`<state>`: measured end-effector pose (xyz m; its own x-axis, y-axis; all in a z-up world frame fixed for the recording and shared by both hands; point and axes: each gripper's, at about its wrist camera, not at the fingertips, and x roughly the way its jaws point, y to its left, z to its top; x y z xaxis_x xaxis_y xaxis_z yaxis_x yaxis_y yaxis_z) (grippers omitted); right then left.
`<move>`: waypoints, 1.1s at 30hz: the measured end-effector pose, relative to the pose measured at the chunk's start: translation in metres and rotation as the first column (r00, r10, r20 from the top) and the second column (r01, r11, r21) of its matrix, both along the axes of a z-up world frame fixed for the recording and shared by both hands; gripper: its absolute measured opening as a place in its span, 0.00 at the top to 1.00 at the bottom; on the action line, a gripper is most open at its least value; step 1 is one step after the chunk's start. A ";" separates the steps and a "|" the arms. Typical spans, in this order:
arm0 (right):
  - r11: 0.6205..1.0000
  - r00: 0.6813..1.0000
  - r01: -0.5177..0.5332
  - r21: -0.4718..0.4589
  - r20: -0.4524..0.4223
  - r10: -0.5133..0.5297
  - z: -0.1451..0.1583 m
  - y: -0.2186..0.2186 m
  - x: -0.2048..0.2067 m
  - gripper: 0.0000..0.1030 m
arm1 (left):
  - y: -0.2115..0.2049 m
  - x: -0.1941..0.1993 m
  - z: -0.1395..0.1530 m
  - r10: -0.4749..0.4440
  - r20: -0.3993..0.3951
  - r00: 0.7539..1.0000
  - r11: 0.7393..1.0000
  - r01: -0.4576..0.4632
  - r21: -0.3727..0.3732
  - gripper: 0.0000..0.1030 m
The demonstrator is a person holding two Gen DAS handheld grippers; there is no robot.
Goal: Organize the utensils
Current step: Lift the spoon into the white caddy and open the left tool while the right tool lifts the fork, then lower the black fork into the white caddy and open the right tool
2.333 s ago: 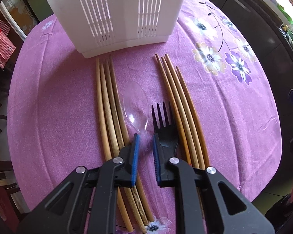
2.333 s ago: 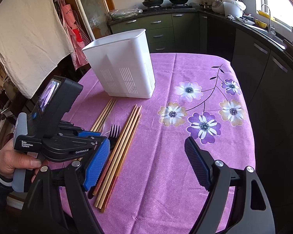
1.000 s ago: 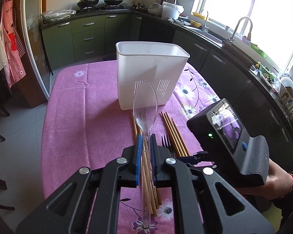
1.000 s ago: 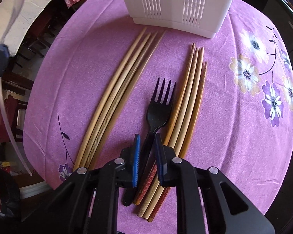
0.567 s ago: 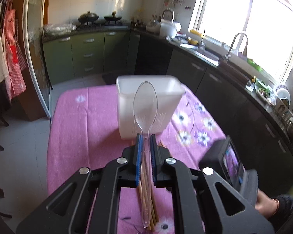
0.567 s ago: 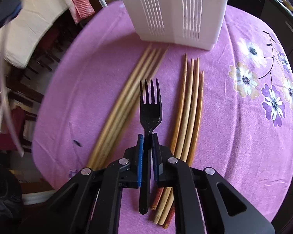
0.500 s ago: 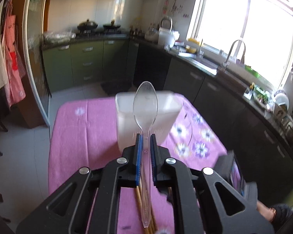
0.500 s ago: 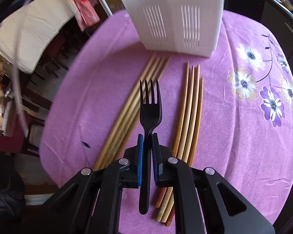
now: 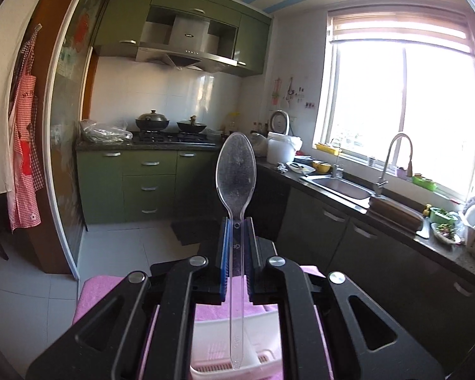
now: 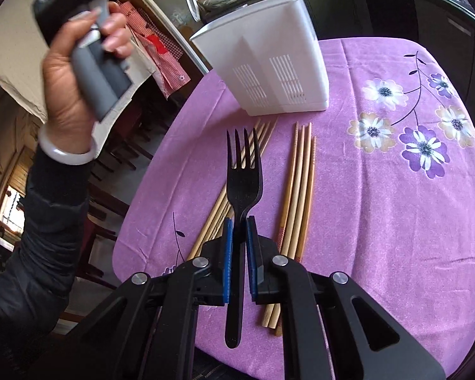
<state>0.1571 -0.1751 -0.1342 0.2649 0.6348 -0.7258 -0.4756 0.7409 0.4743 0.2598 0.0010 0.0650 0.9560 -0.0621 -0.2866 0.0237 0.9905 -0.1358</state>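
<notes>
Spoon (image 9: 236,171) lifted over white holder (image 10: 269,60), fork (image 10: 243,174) raised

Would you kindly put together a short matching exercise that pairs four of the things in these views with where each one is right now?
Things:
1. clear plastic spoon
2. black fork
3. white utensil holder
4. darker set of chopsticks

Places:
A. lying flat on the purple tablecloth, right of the fork
B. clamped in the right tool, tines forward
C. standing upright on the table, beyond the chopsticks
D. clamped in the left tool, bowl end up, raised over the holder

Pairs: 1-D, 2-B, 3-C, 4-A
</notes>
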 end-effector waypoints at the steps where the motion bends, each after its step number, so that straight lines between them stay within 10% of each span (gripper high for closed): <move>1: 1.000 1.000 0.000 0.000 0.000 0.000 0.000 0.000 0.000 0.91 | 0.001 0.004 -0.005 0.009 0.002 1.000 1.000 -0.009 0.003 0.92; 10: 0.997 0.994 0.021 0.079 0.105 -0.029 0.054 -0.026 0.003 0.91 | 0.005 0.008 -0.052 -0.005 -0.101 0.995 1.000 0.006 0.017 0.91; 16: 0.989 0.969 0.053 0.135 0.234 -0.083 0.114 -0.026 0.030 0.91 | 0.002 -0.004 -0.063 -0.012 -0.124 0.992 0.999 0.018 0.046 0.61; 25: 0.957 0.853 0.181 0.227 0.448 -0.268 0.179 -0.002 0.101 0.91 | 0.031 -0.056 -0.054 0.003 -0.141 0.990 1.000 -0.003 -0.001 0.61; 33: 0.950 0.763 0.283 0.135 0.569 -0.308 0.154 0.039 0.156 0.91 | 0.047 -0.105 -0.054 -0.007 -0.172 0.985 1.000 0.008 0.003 0.57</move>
